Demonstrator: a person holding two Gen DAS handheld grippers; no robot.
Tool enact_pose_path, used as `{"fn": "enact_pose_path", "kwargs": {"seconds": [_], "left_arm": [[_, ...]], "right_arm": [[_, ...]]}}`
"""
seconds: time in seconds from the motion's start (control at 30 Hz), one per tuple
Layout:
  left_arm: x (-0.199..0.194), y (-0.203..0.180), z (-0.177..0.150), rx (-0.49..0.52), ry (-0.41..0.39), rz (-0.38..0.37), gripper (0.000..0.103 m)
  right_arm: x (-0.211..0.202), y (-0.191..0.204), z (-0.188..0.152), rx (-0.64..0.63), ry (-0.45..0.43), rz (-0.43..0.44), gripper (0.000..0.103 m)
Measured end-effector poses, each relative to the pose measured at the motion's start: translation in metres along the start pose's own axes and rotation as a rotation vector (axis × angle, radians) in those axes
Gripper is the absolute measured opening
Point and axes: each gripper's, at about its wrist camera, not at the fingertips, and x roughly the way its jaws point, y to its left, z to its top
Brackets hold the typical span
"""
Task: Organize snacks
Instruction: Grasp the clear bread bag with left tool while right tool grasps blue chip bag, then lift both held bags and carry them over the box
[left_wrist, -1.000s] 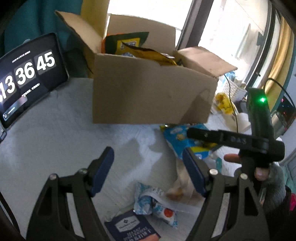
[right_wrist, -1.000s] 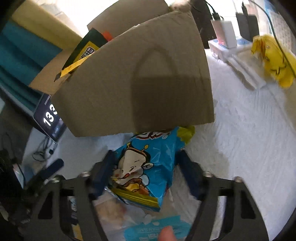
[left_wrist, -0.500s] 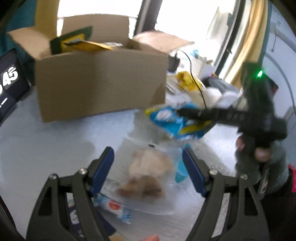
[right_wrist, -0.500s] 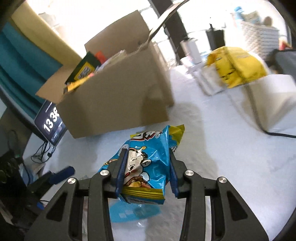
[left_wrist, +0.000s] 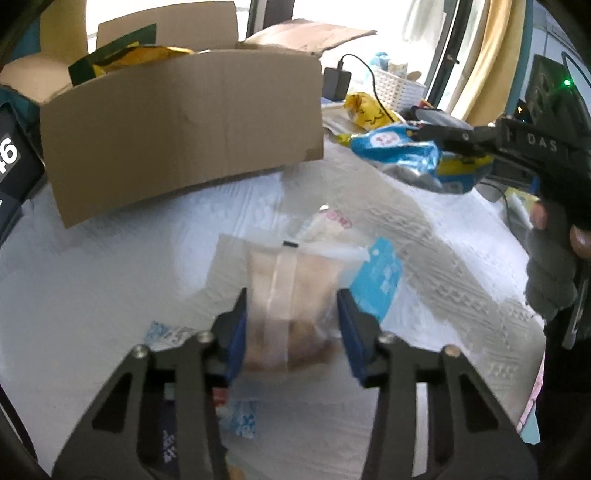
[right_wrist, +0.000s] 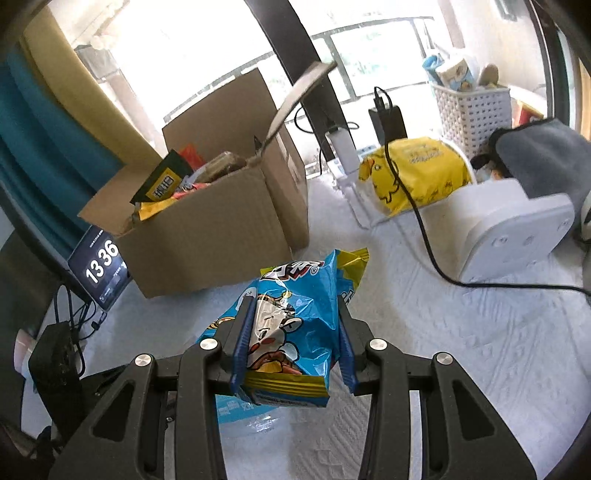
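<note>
My left gripper (left_wrist: 291, 325) is shut on a clear bag of pale pastries (left_wrist: 288, 295), low over the white table cover. My right gripper (right_wrist: 295, 332) is shut on a blue chip bag (right_wrist: 295, 317) and holds it above the table; that bag also shows in the left wrist view (left_wrist: 410, 155) at the right, in the black gripper. The open cardboard box (right_wrist: 207, 229) with several snack packs inside stands behind; it also shows in the left wrist view (left_wrist: 177, 125).
A light blue packet (left_wrist: 380, 280) and small packets (left_wrist: 240, 421) lie by the left gripper. A tablet clock (right_wrist: 99, 266) stands left of the box. A yellow bag (right_wrist: 413, 177), a cable (right_wrist: 424, 236), a white basket (right_wrist: 472, 110) and a white block (right_wrist: 513, 225) sit at the right.
My left gripper swung right over the pastry bag and closed on it. My right gripper closed on the blue chip bag, lifted it and drew back from the box.
</note>
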Motion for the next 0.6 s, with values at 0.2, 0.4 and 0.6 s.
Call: {"fn": "enact_pose_path", "kwargs": {"seconds": [0.2, 0.4, 0.6], "left_arm": [[-0.025, 0.004, 0.005, -0.016, -0.062, 0.009, 0.044], [-0.053, 0.017, 0.02, -0.042, -0.151, 0.047, 0.044], [-0.082, 0.033, 0.032, -0.045, -0.23, 0.089, 0.044]], "right_arm": [[-0.01, 0.015, 0.007, -0.041, -0.033, 0.0, 0.042], [-0.019, 0.036, 0.017, -0.099, -0.065, -0.002, 0.042], [-0.023, 0.053, 0.029, -0.141, -0.09, 0.001, 0.042]]}}
